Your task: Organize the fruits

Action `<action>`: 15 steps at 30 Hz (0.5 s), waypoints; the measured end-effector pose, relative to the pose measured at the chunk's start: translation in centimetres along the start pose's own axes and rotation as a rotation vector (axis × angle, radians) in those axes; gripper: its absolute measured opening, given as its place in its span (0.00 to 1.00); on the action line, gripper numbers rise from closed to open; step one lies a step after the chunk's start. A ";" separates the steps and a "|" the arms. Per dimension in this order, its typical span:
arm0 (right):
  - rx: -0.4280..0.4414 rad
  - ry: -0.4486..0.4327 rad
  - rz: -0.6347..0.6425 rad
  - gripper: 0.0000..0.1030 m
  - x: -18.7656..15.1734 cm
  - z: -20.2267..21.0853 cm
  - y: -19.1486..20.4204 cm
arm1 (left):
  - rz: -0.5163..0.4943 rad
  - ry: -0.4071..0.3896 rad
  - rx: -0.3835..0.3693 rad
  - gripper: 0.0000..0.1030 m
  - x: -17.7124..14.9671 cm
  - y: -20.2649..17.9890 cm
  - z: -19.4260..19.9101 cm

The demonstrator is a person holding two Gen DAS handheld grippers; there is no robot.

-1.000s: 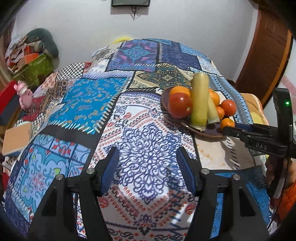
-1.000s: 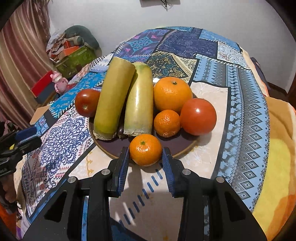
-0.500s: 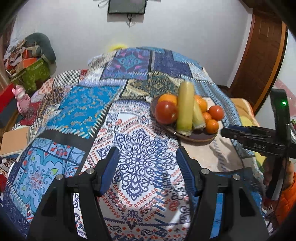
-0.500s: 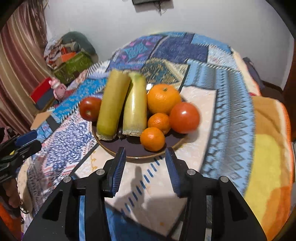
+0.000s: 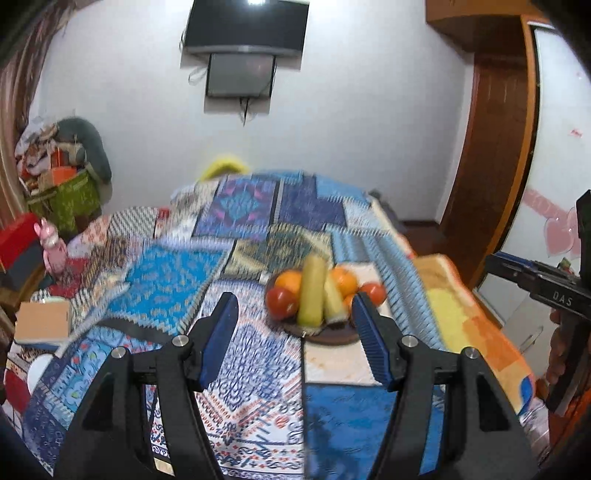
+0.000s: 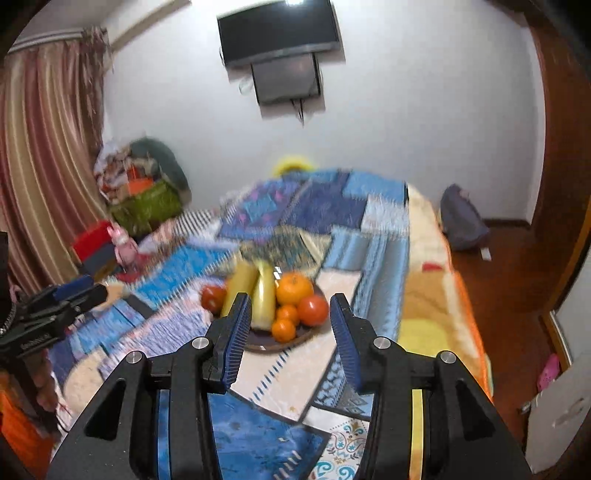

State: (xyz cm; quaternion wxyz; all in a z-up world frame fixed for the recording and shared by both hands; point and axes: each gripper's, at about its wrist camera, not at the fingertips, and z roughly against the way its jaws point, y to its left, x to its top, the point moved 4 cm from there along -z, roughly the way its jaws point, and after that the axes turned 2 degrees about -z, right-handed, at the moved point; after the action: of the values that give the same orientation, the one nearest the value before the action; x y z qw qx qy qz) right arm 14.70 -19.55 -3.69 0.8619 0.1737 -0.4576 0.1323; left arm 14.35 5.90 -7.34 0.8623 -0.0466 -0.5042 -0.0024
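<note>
A dark brown plate [image 5: 325, 334] [image 6: 266, 341] sits on the patterned cloth, holding two long yellow-green fruits [image 5: 312, 291] [image 6: 264, 299], oranges [image 6: 294, 288], small tangerines [image 6: 283, 329] and red tomatoes [image 5: 281, 302] [image 6: 313, 310]. My left gripper [image 5: 293, 343] is open and empty, raised well back from the plate. My right gripper [image 6: 286, 338] is open and empty, also pulled back and above the table. The right gripper shows at the right edge of the left wrist view [image 5: 535, 280]; the left gripper shows at the left edge of the right wrist view [image 6: 55, 306].
The table is covered by a blue patchwork cloth [image 5: 236, 206] with an orange-yellow blanket [image 6: 432, 306] along its right side. A pink toy [image 5: 53, 247], boxes and a clutter pile [image 5: 62, 177] stand left. A TV [image 5: 245, 26] hangs on the wall; a wooden door [image 5: 495, 147] is right.
Both grippers have pulled back and upward from the plate. The right gripper, earlier around a tangerine at the plate's front, now stands far from it. The view is motion-blurred.
</note>
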 end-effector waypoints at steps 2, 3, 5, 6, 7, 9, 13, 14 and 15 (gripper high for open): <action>0.009 -0.047 0.010 0.41 0.8 1.6 1.0 | -0.006 -0.042 0.003 0.62 1.0 -0.8 1.6; 0.013 -0.064 0.014 0.42 1.0 2.2 1.4 | -0.011 -0.061 0.005 0.63 1.4 -1.2 2.4; 0.024 -0.106 0.027 0.45 1.4 3.8 2.6 | -0.023 -0.106 0.012 0.66 2.2 -2.1 4.2; 0.030 -0.124 0.032 0.46 1.5 4.3 3.1 | -0.028 -0.129 0.016 0.67 2.6 -2.6 5.1; 0.036 -0.145 0.041 0.47 1.7 5.1 3.8 | -0.032 -0.144 0.017 0.67 2.8 -2.9 5.8; 0.037 -0.171 0.051 0.50 1.8 6.0 4.5 | -0.039 -0.169 0.021 0.69 3.2 -3.4 6.9; 0.043 -0.221 0.054 0.58 1.8 7.4 5.8 | -0.049 -0.226 0.026 0.80 3.7 -4.6 9.1; 0.047 -0.227 0.053 0.60 1.7 7.5 5.9 | -0.051 -0.235 0.029 0.82 3.8 -4.7 9.5; 0.046 -0.234 0.054 0.64 1.7 7.6 6.2 | -0.054 -0.247 0.033 0.84 3.9 -5.0 9.9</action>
State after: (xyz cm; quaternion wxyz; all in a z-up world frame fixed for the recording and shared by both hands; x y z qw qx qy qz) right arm 7.57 -17.02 2.79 0.7945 0.1955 -0.5564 0.1448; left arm 7.37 1.95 1.23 0.7940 -0.0188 -0.6076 -0.0114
